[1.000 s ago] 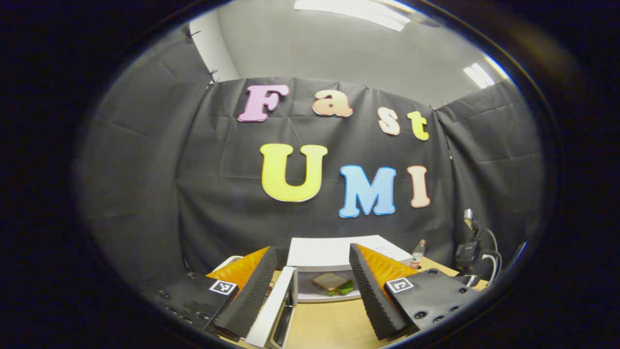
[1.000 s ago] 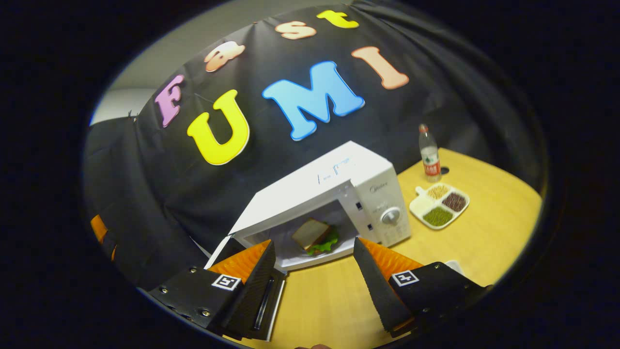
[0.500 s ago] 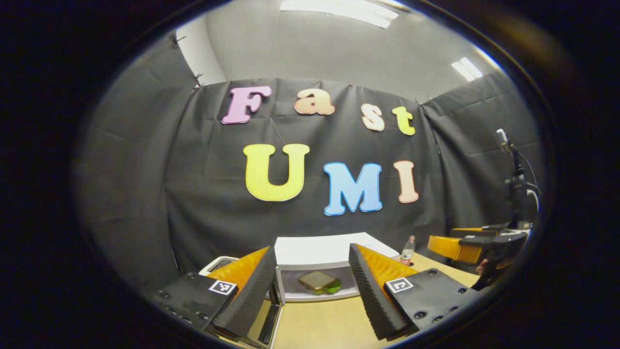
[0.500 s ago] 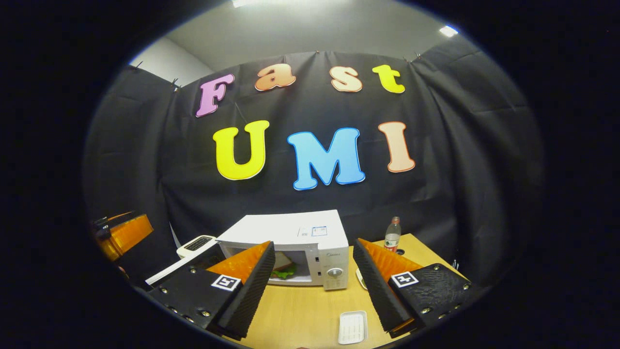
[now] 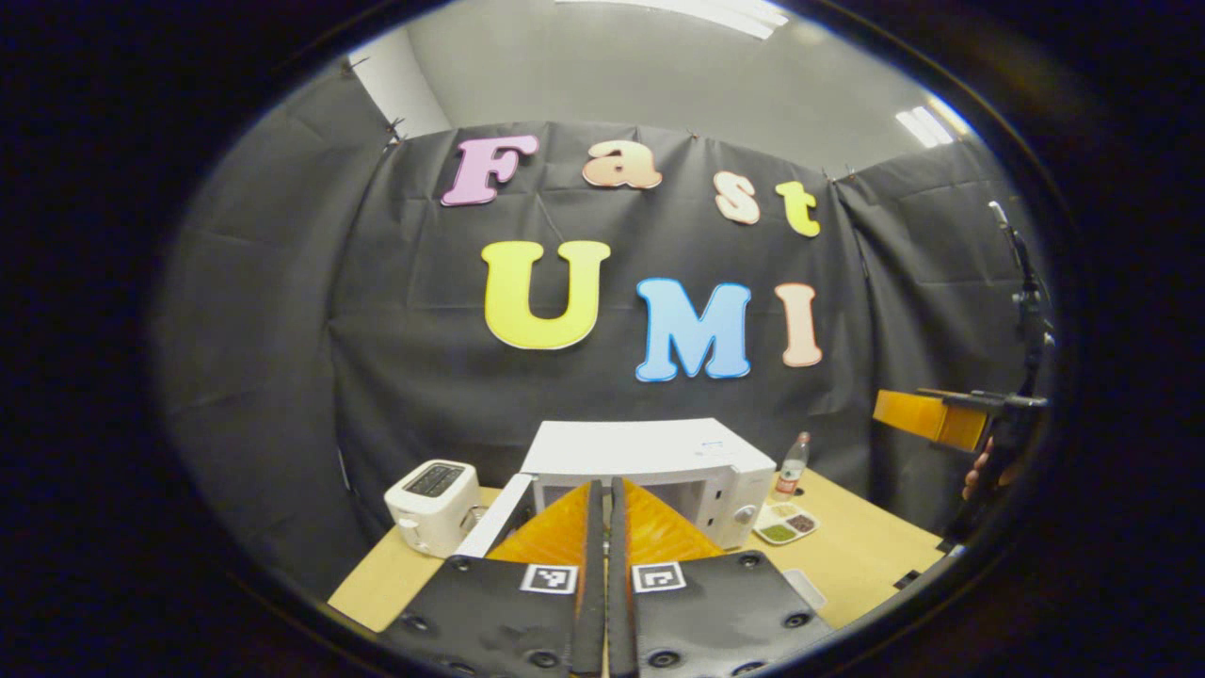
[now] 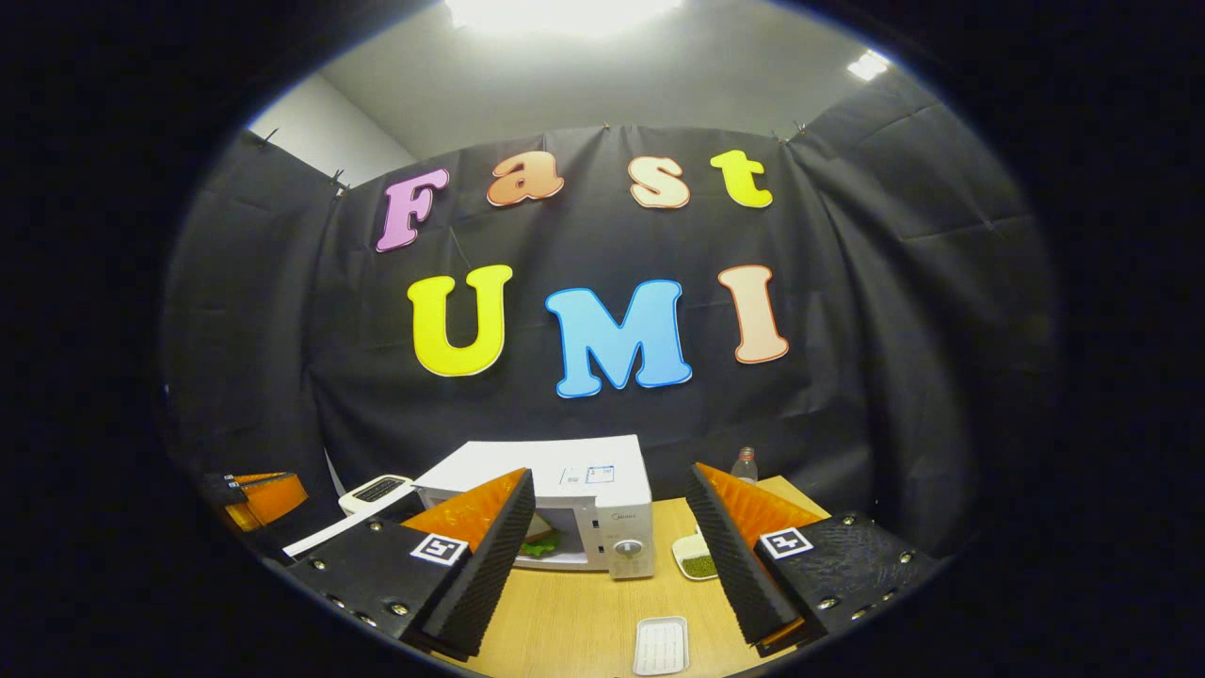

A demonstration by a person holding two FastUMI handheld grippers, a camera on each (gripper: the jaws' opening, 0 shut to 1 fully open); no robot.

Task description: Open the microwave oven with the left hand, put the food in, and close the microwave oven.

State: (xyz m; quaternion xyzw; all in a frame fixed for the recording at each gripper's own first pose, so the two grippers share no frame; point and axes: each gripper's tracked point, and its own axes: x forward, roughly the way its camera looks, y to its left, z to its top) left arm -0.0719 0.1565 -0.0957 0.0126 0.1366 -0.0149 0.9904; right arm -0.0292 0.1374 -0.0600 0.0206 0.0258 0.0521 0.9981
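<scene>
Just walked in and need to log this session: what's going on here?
A person holds a hand-held gripper in each hand at a wooden table. The microwave door hangs open, with the sandwich inside. The left hand-held gripper has its fingers together, holding nothing; the right hand-held gripper is open, back from the oven. Closing the door remains.

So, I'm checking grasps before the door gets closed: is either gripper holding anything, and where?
Nothing is held. The left gripper is shut with nothing between its fingers; the right gripper is open and empty.
</scene>
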